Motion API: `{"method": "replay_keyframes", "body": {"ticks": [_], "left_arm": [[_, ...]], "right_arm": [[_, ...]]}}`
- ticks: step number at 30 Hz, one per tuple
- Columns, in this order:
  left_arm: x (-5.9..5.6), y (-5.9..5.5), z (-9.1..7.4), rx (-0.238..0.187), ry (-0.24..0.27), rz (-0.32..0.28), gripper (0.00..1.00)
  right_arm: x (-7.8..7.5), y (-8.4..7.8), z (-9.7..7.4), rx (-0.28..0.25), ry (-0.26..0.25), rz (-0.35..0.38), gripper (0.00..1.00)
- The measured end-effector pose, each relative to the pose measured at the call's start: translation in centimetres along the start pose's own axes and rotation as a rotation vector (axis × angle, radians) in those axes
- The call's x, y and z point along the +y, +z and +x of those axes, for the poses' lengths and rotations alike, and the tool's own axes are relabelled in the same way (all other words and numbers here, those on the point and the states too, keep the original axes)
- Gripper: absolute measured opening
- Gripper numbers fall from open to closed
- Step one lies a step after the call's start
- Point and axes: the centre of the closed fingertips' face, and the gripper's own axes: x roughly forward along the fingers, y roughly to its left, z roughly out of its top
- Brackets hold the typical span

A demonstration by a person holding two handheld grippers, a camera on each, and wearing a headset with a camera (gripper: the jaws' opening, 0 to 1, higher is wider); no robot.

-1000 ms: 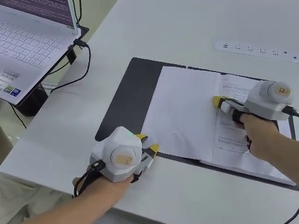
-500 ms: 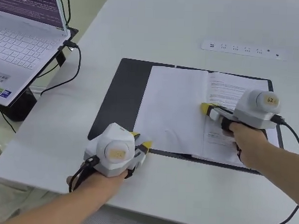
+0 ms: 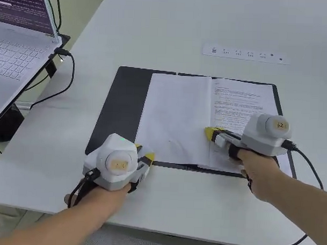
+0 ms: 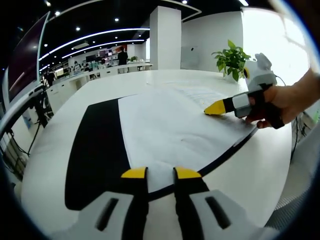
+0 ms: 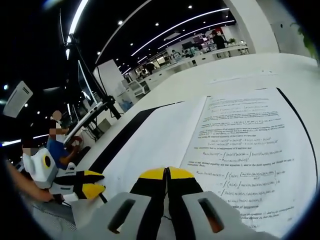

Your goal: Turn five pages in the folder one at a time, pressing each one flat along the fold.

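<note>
The folder lies open on the white table, its black inside cover (image 3: pixel 118 107) bare on the left. A blank turned page (image 3: pixel 174 115) lies over the middle, and a printed page (image 3: pixel 240 101) is on the right. My right gripper (image 3: pixel 210 134) is shut, its yellow tips down on the paper at the fold (image 5: pixel 166 174), between the blank sheet (image 5: pixel 150 140) and the printed page (image 5: pixel 250 145). My left gripper (image 3: pixel 146 157) sits at the folder's near edge, jaws a little apart (image 4: pixel 160 173) over the blank sheet's front edge (image 4: pixel 170 135). The right gripper (image 4: pixel 220 107) also appears across the sheet.
A laptop (image 3: pixel 16 36) stands at the far left with a black cable (image 3: pixel 65 76) trailing toward the folder. A white power strip (image 3: pixel 246 53) lies beyond the folder. The table's near edge (image 3: pixel 192 236) runs close behind both hands.
The right gripper has slid along the fold toward the folder's near edge, still shut. The left gripper stays at the front edge. The head camera has shifted.
</note>
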Motion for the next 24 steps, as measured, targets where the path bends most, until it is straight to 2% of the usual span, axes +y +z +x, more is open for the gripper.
{"method": "replay_keyframes", "body": {"ticks": [9, 24], "left_arm": [[-0.1, 0.1, -0.1, -0.004, 0.000, -0.001, 0.18], [-0.1, 0.1, -0.2, -0.002, 0.001, -0.012, 0.18]], "right_arm": [[0.5, -1.7, -1.1, 0.016, 0.012, -0.012, 0.00], [2.4, -5.0, -4.1, 0.029, 0.029, 0.053, 0.00]]}}
